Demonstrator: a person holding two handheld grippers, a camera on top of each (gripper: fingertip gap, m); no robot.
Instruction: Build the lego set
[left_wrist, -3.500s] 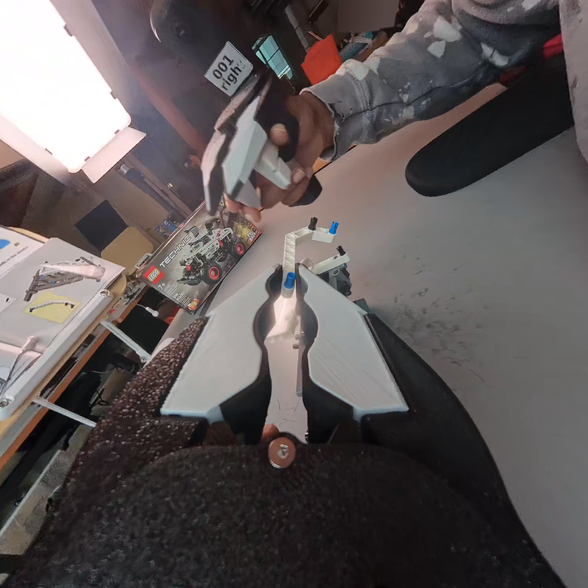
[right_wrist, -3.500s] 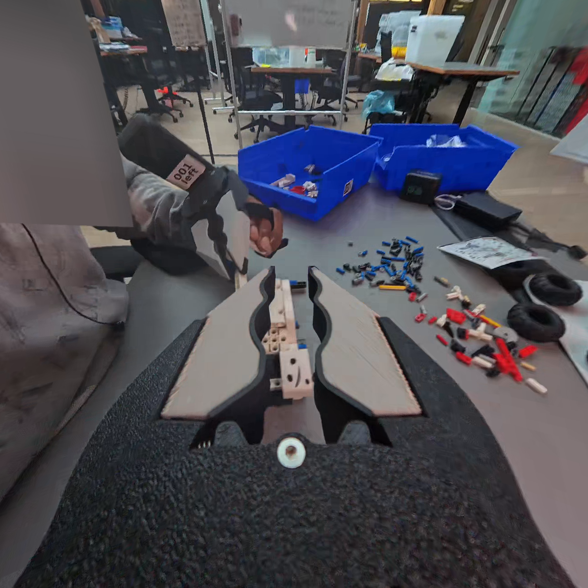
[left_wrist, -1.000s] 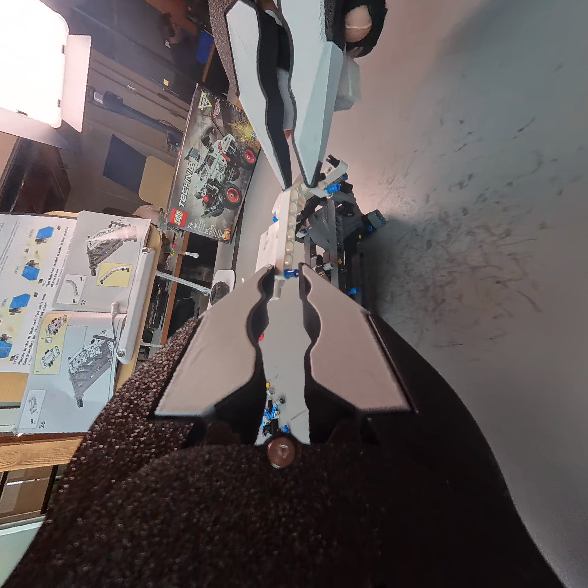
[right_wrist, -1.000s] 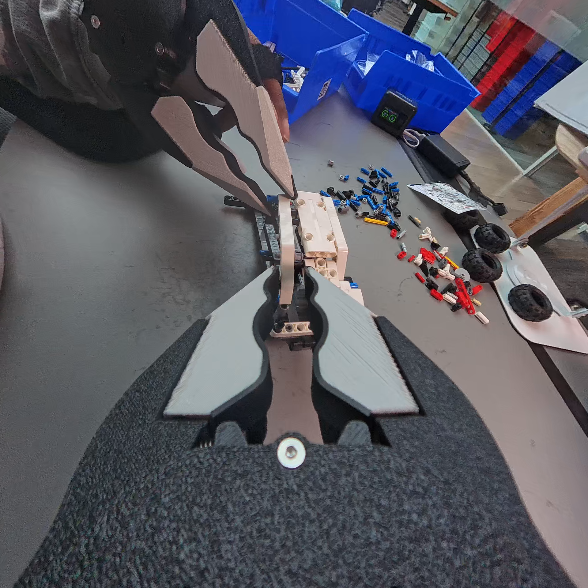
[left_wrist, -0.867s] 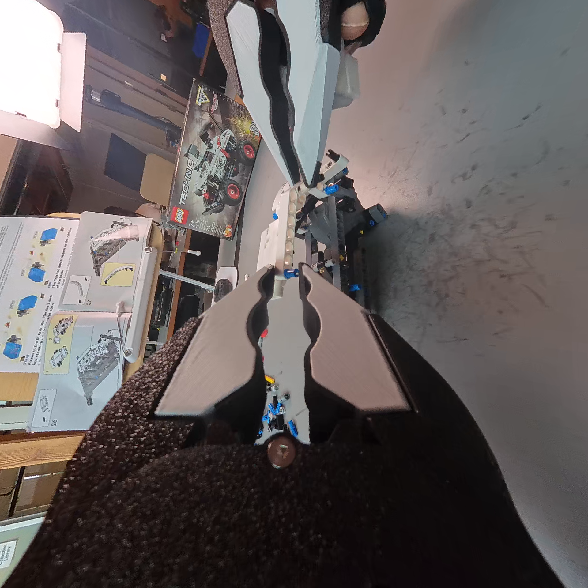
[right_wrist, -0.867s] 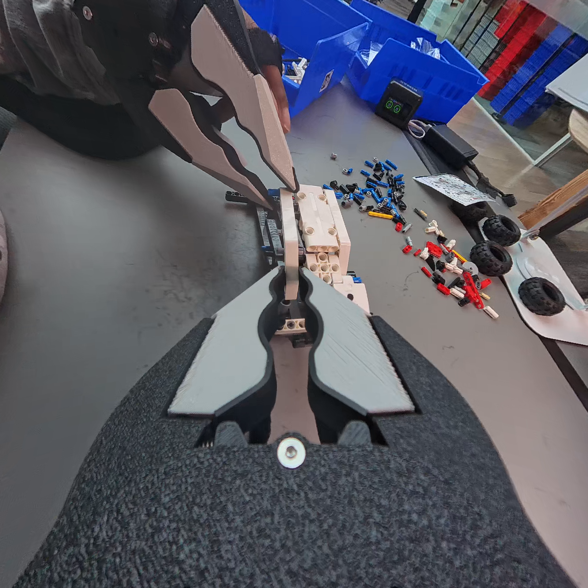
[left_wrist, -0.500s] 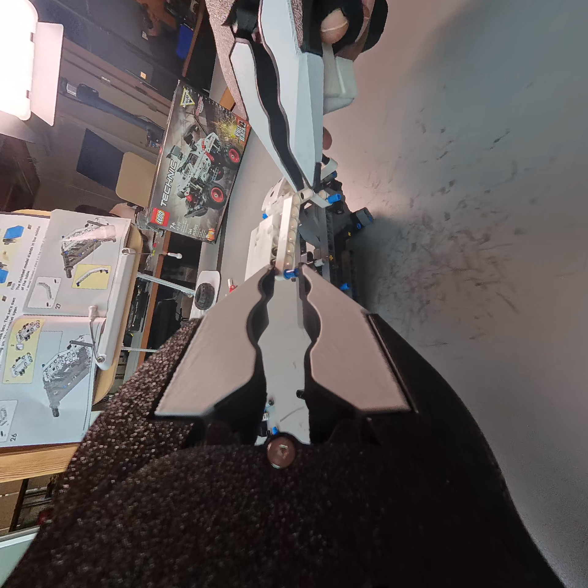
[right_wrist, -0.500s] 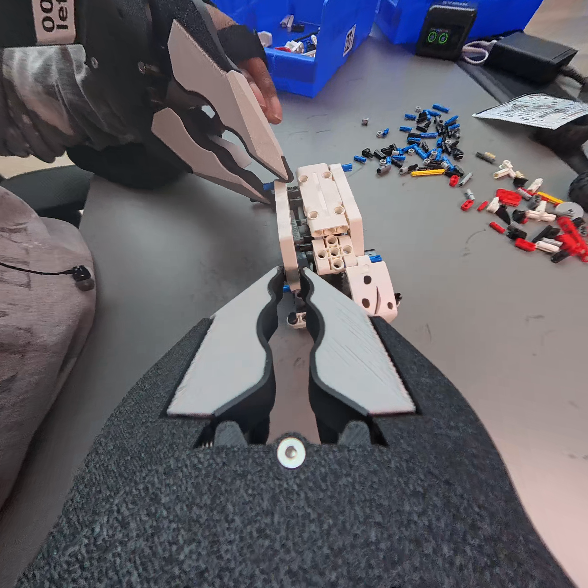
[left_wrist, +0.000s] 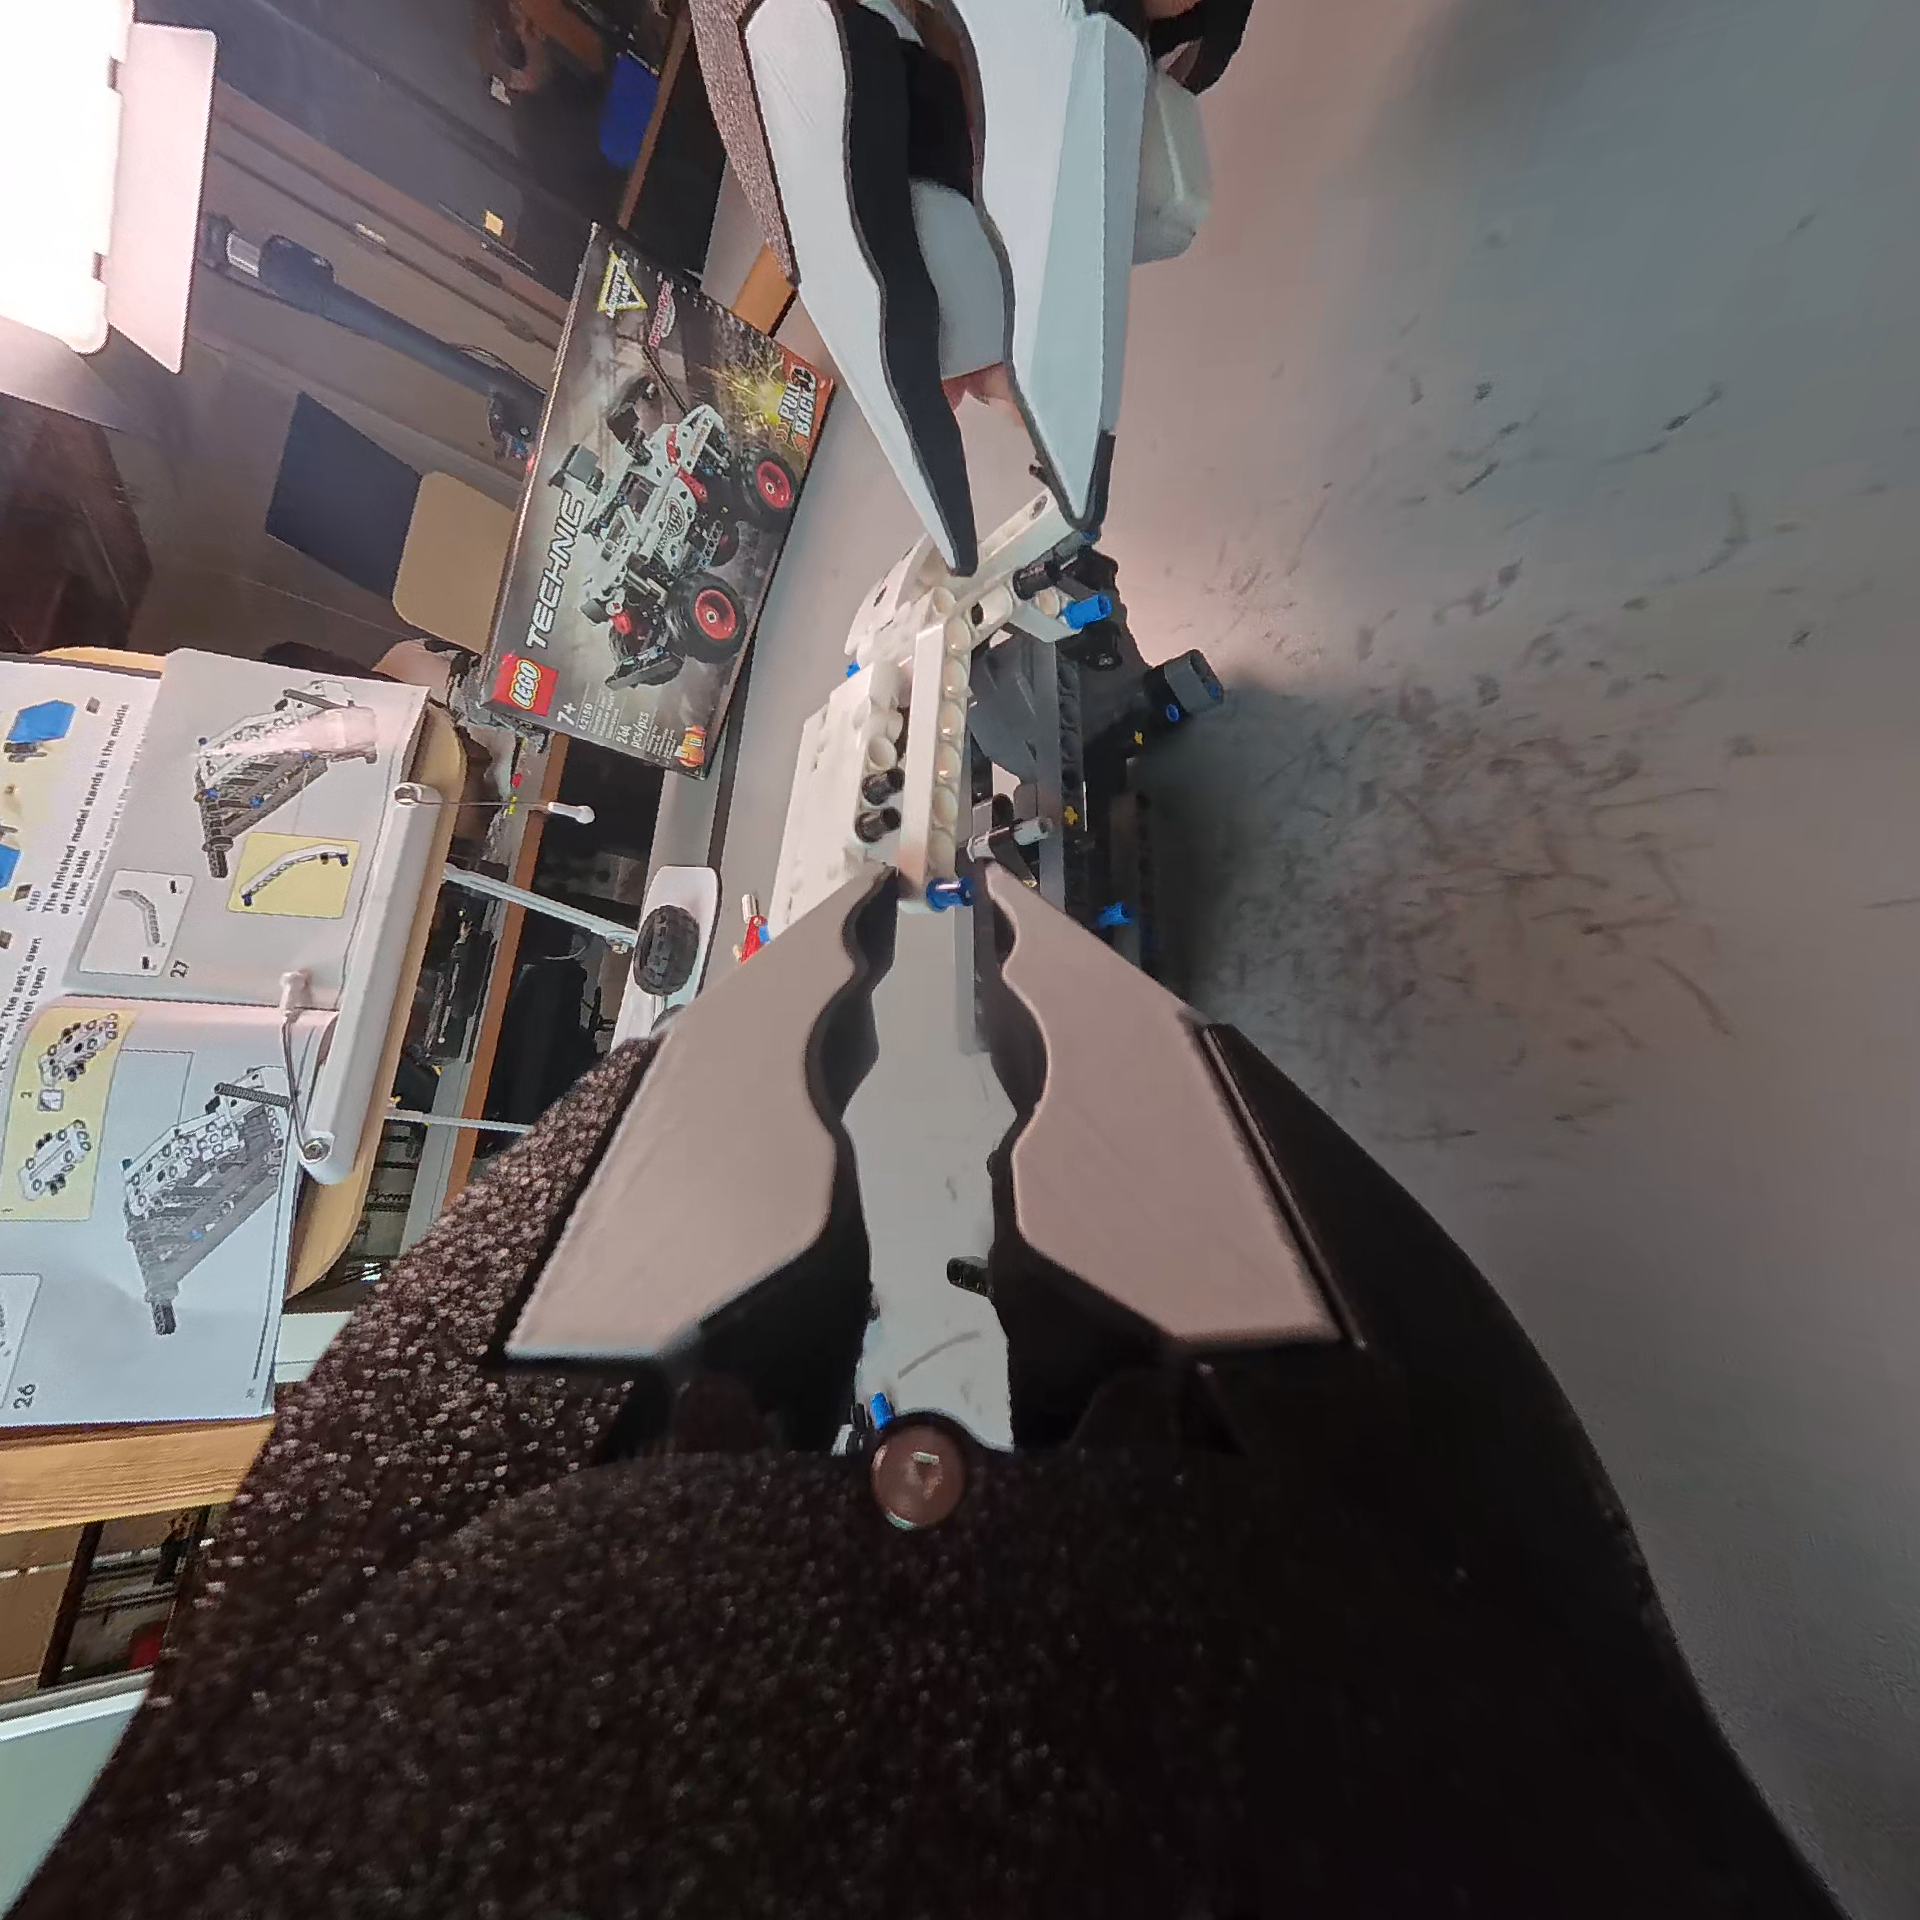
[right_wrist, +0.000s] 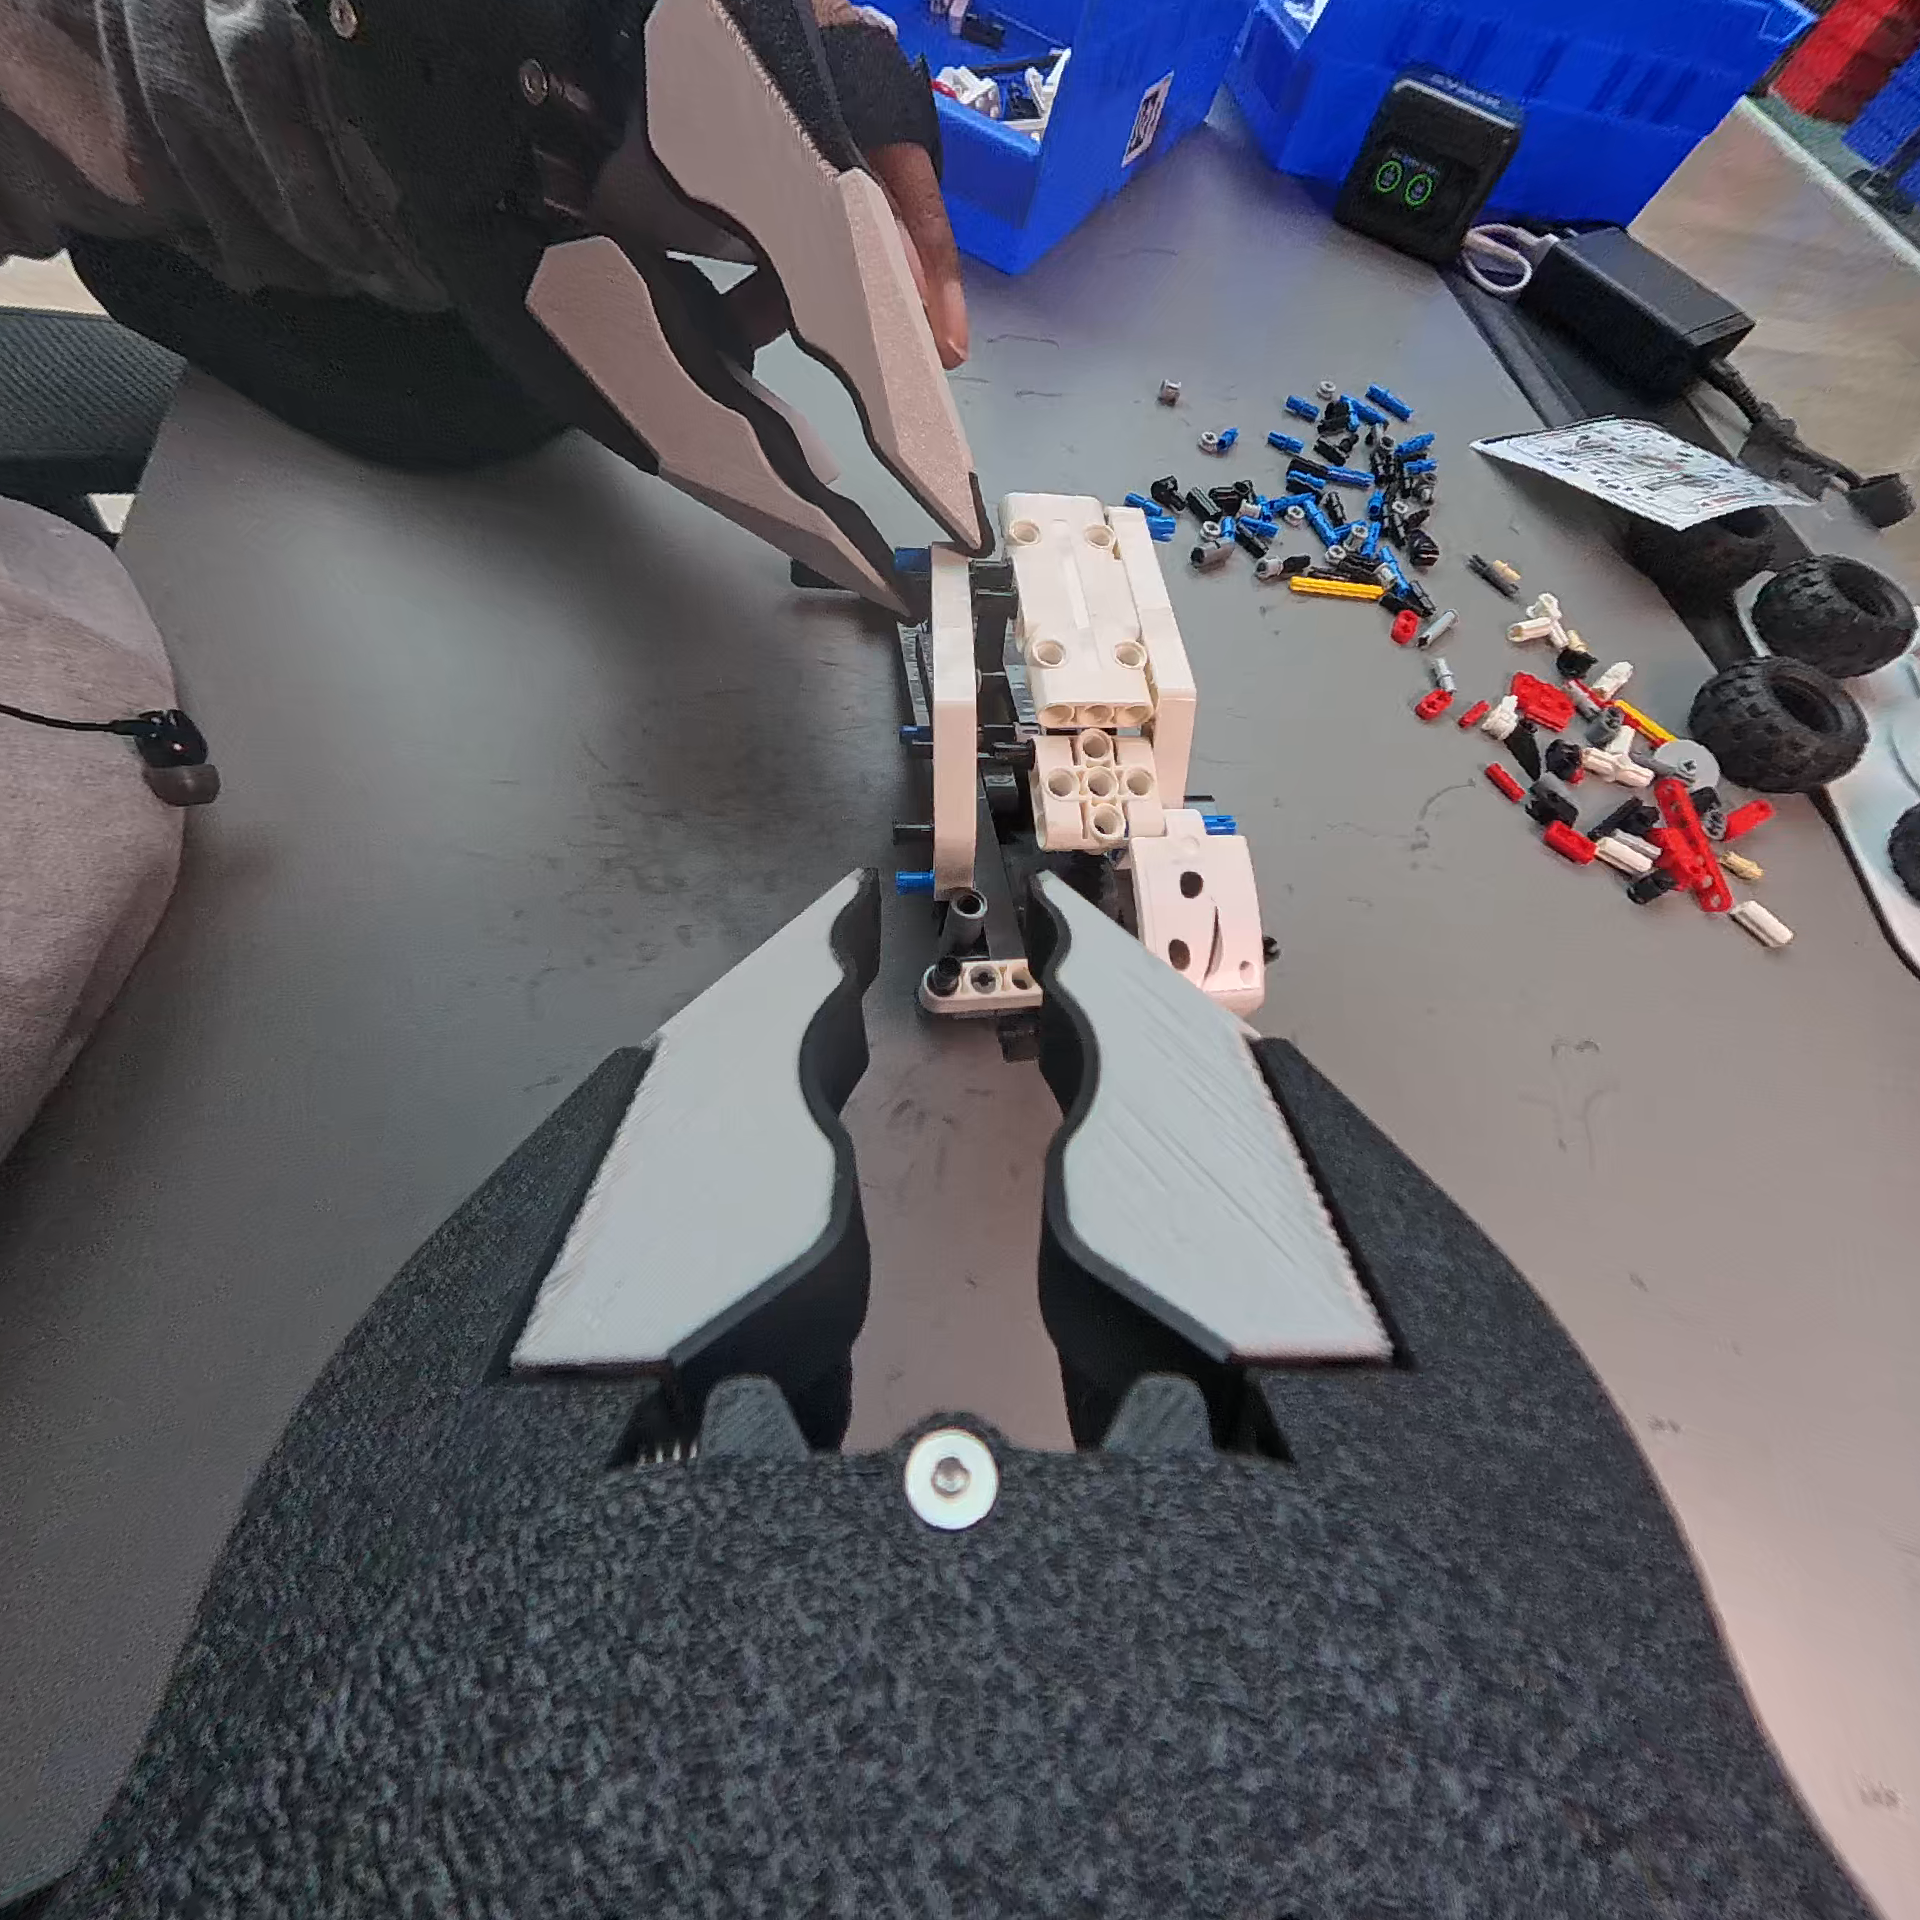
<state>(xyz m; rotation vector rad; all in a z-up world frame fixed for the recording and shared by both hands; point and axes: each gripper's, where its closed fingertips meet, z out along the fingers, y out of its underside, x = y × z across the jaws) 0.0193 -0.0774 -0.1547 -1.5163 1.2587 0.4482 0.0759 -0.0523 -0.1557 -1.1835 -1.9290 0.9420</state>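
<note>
The partly built Lego truck (right_wrist: 1081, 623), white panels on a dark frame, lies on the grey table (right_wrist: 520, 727). A long white curved beam (right_wrist: 951, 707) lies along its left side, with blue pins. My left gripper (right_wrist: 945, 577) comes in from the far side and is shut on the beam's far end. In the left wrist view the left gripper (left_wrist: 940, 894) pinches that beam end (left_wrist: 940, 748). My right gripper (right_wrist: 951, 883) is open, its tips just short of the beam's near end. It also shows at the top of the left wrist view (left_wrist: 1023, 535).
Loose blue and black pins (right_wrist: 1330, 509) and red and white pieces (right_wrist: 1600, 748) lie right of the model. Black tyres (right_wrist: 1777, 722), a printed sheet (right_wrist: 1642, 473), a black device (right_wrist: 1429, 166) and blue bins (right_wrist: 1070, 125) stand beyond. The set's box (left_wrist: 665, 499) and open instruction booklet (left_wrist: 156, 935) are left. Spacing between my two grippers at the tips: around 7 cm.
Both grippers brought the white beam to the model's side. In the last half second my right gripper has opened, let go of the beam's near end and drawn back slightly.
</note>
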